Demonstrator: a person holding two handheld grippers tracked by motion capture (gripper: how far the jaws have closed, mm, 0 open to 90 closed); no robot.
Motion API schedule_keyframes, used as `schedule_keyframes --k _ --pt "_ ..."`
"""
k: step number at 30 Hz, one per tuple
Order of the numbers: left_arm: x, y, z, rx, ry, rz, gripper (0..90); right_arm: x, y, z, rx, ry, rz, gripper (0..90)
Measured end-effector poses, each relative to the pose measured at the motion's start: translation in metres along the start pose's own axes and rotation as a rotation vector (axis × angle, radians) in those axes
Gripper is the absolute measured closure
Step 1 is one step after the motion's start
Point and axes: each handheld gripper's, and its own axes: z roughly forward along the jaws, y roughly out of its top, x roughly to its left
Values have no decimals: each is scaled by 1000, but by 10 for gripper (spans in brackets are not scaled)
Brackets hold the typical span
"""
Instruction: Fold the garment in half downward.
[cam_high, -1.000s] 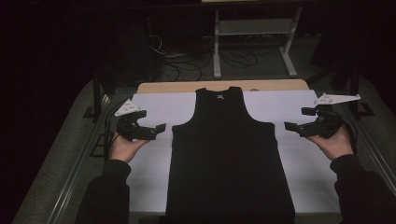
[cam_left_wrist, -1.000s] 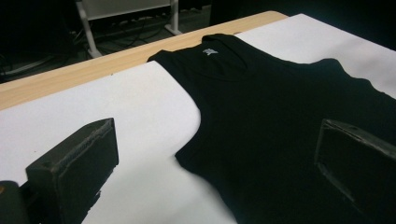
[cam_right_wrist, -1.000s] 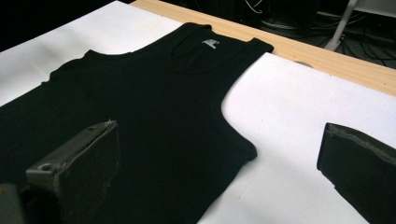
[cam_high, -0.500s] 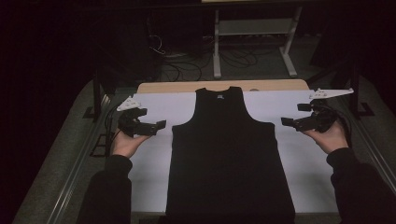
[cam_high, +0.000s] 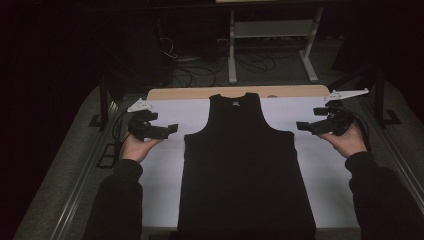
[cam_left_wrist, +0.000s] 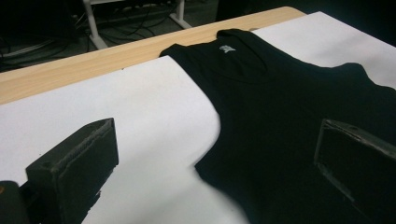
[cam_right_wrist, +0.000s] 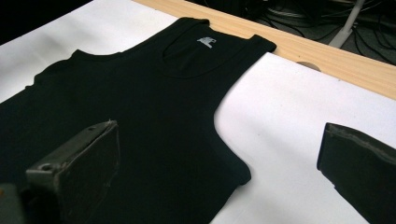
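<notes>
Black tank top (cam_high: 246, 165), laid flat, neck away from the person, centred on white sheet (cam_high: 165, 185).

Small pale label (cam_right_wrist: 206, 41) inside the neckline; straps reaching almost to the sheet's far edge, hem at the near edge. Sheet spread over a wooden table (cam_high: 190, 93), a bare light-wood strip showing along the far side. Left gripper (cam_high: 162, 131) held above the sheet just beside the top's left armhole, jaws wide apart, empty, one jaw over white sheet and the other over black cloth. Right gripper (cam_high: 307, 126) likewise poised near the right armhole, jaws spread wide, gripping nothing. Beyond the table: dim room, dark floor, loose cables (cam_high: 200, 62), white metal stand (cam_high: 272, 35). Dark frame rails (cam_high: 105, 100) flanking the table on both sides.
</notes>
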Motion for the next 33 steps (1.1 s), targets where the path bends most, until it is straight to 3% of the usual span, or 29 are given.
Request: schedule_keyframes --k 5,7,11,18,33 --pt "5 -1 4 21 13 -8 0 -6 -1 6 11 -5 13 0" --pt "10 -2 5 10 -3 -42 0 -9 -2 9 20 -9 24 0" --pt "19 -3 7 17 22 -65 0 -13 -4 13 38 -17 30 0" --pt "23 -2 15 23 11 -60 0 -21 -7 20 48 -29 52 0" --pt "25 -14 48 112 -38 -62 0 -34 -17 37 91 -33 83 0"
